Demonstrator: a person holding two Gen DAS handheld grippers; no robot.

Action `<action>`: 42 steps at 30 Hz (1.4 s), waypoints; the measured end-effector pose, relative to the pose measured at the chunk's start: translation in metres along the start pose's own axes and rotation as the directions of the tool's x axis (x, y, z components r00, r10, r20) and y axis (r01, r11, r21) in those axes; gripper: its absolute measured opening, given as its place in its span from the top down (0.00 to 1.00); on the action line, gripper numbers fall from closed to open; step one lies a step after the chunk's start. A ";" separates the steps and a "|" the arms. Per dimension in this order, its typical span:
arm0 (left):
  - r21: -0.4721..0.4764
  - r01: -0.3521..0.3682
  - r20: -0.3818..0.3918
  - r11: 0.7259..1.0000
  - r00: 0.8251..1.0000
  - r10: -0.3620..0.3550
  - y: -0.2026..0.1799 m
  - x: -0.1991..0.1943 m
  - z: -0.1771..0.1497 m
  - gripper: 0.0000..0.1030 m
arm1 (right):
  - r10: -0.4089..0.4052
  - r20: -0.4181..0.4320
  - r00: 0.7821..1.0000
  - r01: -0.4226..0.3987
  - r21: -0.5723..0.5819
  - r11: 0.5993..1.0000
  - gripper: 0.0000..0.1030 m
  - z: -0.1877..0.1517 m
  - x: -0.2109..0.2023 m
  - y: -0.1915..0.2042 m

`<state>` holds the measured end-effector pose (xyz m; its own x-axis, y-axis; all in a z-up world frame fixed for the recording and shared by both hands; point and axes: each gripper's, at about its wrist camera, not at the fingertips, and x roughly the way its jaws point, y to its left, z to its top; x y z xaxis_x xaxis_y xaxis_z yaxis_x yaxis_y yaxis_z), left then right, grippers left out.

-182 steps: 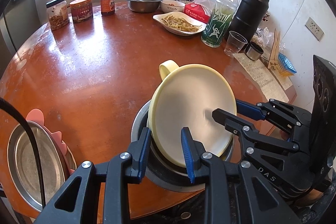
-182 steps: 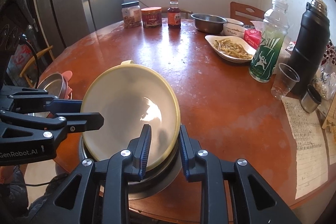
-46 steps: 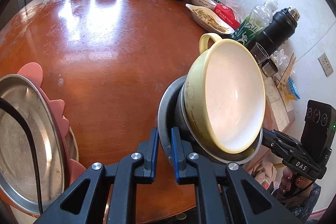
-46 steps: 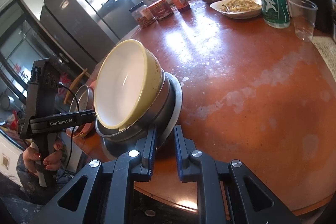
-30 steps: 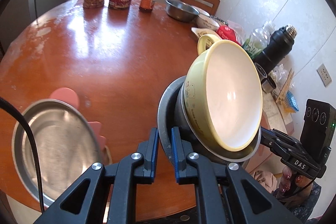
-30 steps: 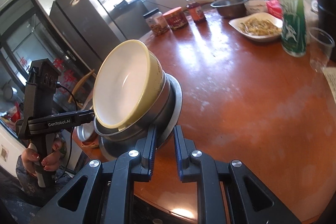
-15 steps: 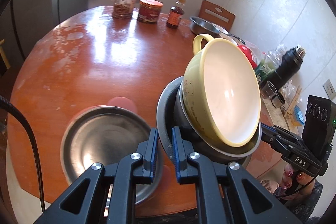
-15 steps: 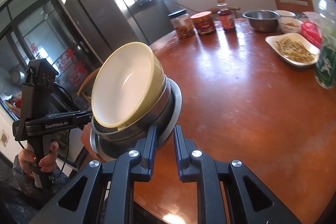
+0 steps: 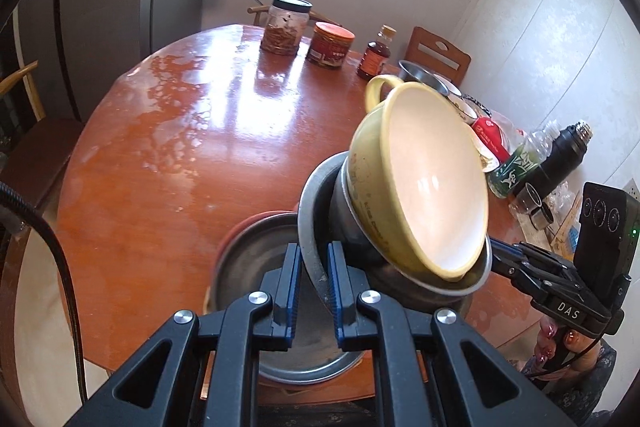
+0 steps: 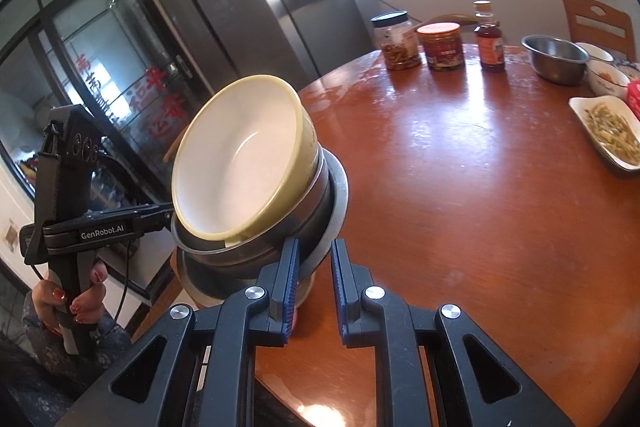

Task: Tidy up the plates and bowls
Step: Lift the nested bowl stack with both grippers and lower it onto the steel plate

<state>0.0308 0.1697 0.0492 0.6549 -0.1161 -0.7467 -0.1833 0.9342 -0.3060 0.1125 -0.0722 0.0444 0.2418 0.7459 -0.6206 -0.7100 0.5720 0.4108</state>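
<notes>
Both the left gripper (image 9: 313, 277) and right gripper (image 10: 314, 283) are clamped on the steel plate (image 9: 308, 211) under the nested yellow bowl (image 9: 420, 179); placing it on the steel pan (image 9: 248, 263) at lower centre remains.

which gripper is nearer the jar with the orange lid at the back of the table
Too close to call. The left gripper and right gripper both clamp opposite rims of the steel plate at the table's near edge, far from the orange-lidded jar.

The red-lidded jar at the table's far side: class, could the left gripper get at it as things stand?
Probably not: the left gripper is shut on the steel plate carrying the yellow bowl, so its jaws are occupied, and the red-lidded jar stands far across.
</notes>
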 end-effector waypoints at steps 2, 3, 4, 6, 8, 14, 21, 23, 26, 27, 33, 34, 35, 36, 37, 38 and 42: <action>-0.003 0.049 -0.007 0.999 0.999 -0.049 0.002 -0.002 -0.002 0.85 | 0.052 0.003 0.999 -0.052 -0.002 0.999 0.85 0.001 0.002 0.006; -0.003 0.084 -0.011 0.996 0.996 -0.084 0.002 -0.003 -0.003 0.82 | 0.107 0.006 0.994 -0.107 -0.003 0.994 0.85 0.003 0.004 0.010; 0.002 0.107 -0.023 0.994 0.994 -0.107 0.001 -0.001 -0.006 0.82 | 0.125 0.002 0.992 -0.125 -0.024 0.992 0.85 0.004 0.006 0.018; 0.025 0.082 -0.041 0.996 0.996 -0.081 -0.002 0.008 -0.010 0.80 | 0.095 -0.017 0.995 -0.096 -0.081 0.992 0.85 0.003 0.017 0.032; -0.003 0.026 -0.063 1.000 0.998 -0.026 0.007 0.022 -0.013 0.76 | 0.084 -0.051 0.995 -0.088 -0.087 0.992 0.86 -0.001 0.032 0.034; -0.014 0.006 -0.084 1.000 0.996 -0.007 0.019 0.031 -0.014 0.75 | 0.104 -0.116 0.988 -0.114 -0.084 0.990 0.85 -0.009 0.059 0.035; -0.027 0.029 -0.080 0.999 0.996 -0.031 0.027 0.028 -0.020 0.74 | 0.108 -0.138 0.985 -0.127 -0.138 0.982 0.85 -0.010 0.062 0.048; -0.026 0.029 -0.079 0.999 0.996 -0.031 0.027 0.028 -0.022 0.74 | 0.112 -0.142 0.984 -0.132 -0.141 0.981 0.85 -0.012 0.061 0.048; -0.014 0.013 -0.084 1.000 0.996 -0.014 0.026 0.029 -0.027 0.74 | 0.102 -0.141 0.985 -0.122 -0.143 0.982 0.84 -0.012 0.058 0.048; -0.016 0.013 -0.083 1.000 0.996 -0.014 0.026 0.029 -0.027 0.74 | 0.099 -0.135 0.986 -0.118 -0.141 0.983 0.80 -0.012 0.056 0.047; -0.019 -0.003 -0.089 1.000 0.996 0.001 0.031 0.028 -0.033 0.74 | 0.066 -0.073 0.995 -0.072 -0.087 0.994 0.66 -0.002 0.041 0.026; -0.022 -0.006 -0.094 1.000 0.996 0.003 0.033 0.029 -0.034 0.74 | 0.046 -0.057 0.997 -0.050 -0.070 0.996 0.63 0.000 0.037 0.020; -0.024 -0.004 -0.100 1.000 0.995 0.002 0.034 0.030 -0.035 0.74 | 0.029 -0.046 0.999 -0.032 -0.054 0.998 0.58 0.001 0.034 0.015; -0.025 -0.006 -0.102 1.000 0.995 0.003 0.034 0.030 -0.036 0.74 | 0.014 -0.032 0.999 -0.015 -0.031 0.999 0.49 0.003 0.030 0.008; -0.025 -0.009 -0.106 1.000 0.994 0.007 0.035 0.031 -0.037 0.74 | 0.002 -0.023 1.000 -0.002 -0.001 1.000 0.46 0.005 0.028 0.000; -0.026 -0.012 -0.110 1.000 0.994 0.010 0.036 0.032 -0.038 0.74 | -0.005 -0.023 1.000 0.006 0.017 1.000 0.46 0.006 0.028 -0.005; -0.031 -0.013 -0.117 0.999 0.993 0.009 0.039 0.034 -0.040 0.77 | 0.006 -0.034 0.999 -0.004 0.033 0.999 0.46 0.011 0.034 -0.009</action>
<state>0.0162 0.1889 -0.0117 0.5626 -0.1464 -0.8136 -0.2144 0.9247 -0.3147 0.1347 -0.0481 0.0273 0.2150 0.7369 -0.6409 -0.6888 0.5796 0.4354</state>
